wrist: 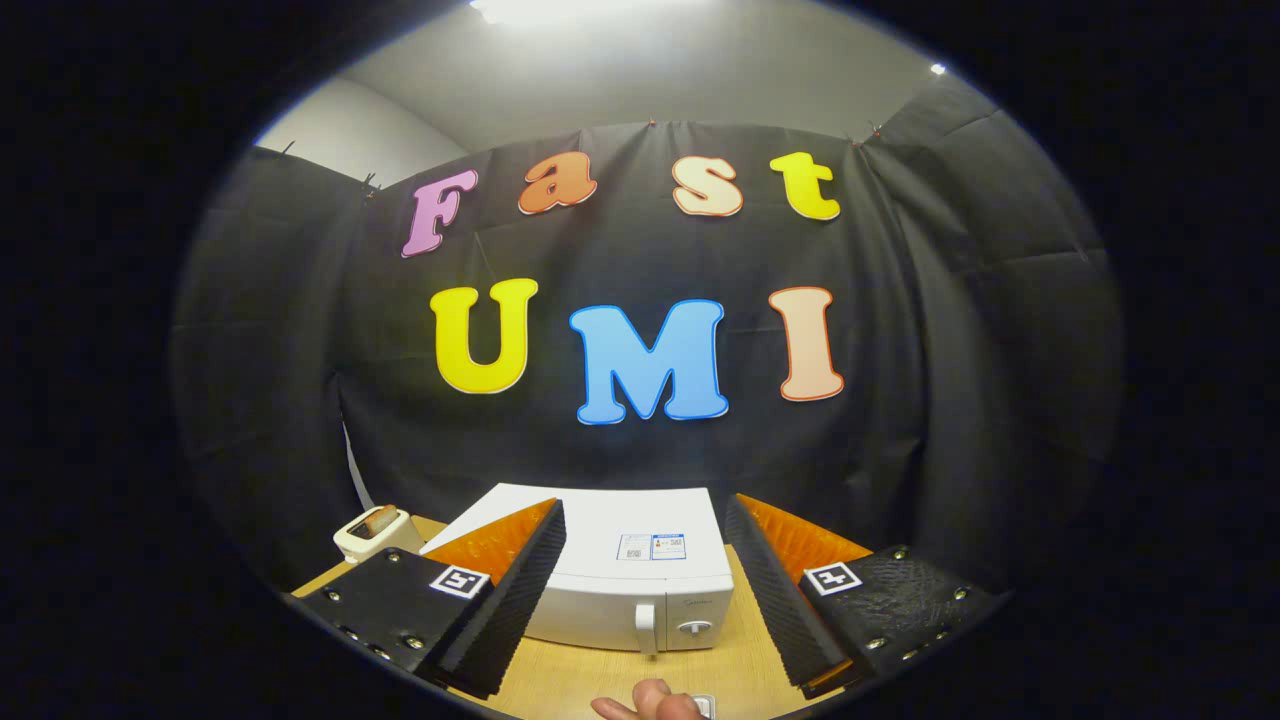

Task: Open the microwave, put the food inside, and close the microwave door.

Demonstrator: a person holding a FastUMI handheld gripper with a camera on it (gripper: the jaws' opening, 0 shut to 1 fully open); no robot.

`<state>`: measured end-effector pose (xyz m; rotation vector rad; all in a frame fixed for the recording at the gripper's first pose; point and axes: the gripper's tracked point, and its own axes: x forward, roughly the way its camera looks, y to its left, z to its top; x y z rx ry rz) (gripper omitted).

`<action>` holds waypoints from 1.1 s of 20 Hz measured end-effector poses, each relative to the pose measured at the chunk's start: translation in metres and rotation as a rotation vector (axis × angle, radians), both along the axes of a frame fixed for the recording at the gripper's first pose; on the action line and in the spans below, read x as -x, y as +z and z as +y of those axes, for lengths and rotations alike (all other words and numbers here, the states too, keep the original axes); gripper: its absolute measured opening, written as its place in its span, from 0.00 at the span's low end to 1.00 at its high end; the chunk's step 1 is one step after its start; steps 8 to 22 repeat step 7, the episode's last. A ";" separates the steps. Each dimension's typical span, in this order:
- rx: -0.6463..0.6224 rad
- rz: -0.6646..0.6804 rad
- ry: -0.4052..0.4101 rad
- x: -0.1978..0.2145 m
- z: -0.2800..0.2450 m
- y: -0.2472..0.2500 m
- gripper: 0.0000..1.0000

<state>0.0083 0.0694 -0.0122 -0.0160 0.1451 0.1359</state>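
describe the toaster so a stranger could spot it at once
Start at the white microwave on the wooden table, seen between the open tongs. Left of it stands the toaster, small and cream-coloured, with a browned slice poking from its top slot.

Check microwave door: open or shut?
Shut. The microwave door sits flush with its front, handle beside the dial. The gripper jaws are spread wide, holding nothing.
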 end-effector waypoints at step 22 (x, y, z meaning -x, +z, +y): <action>0.019 -0.036 -0.060 0.007 -0.025 0.028 0.99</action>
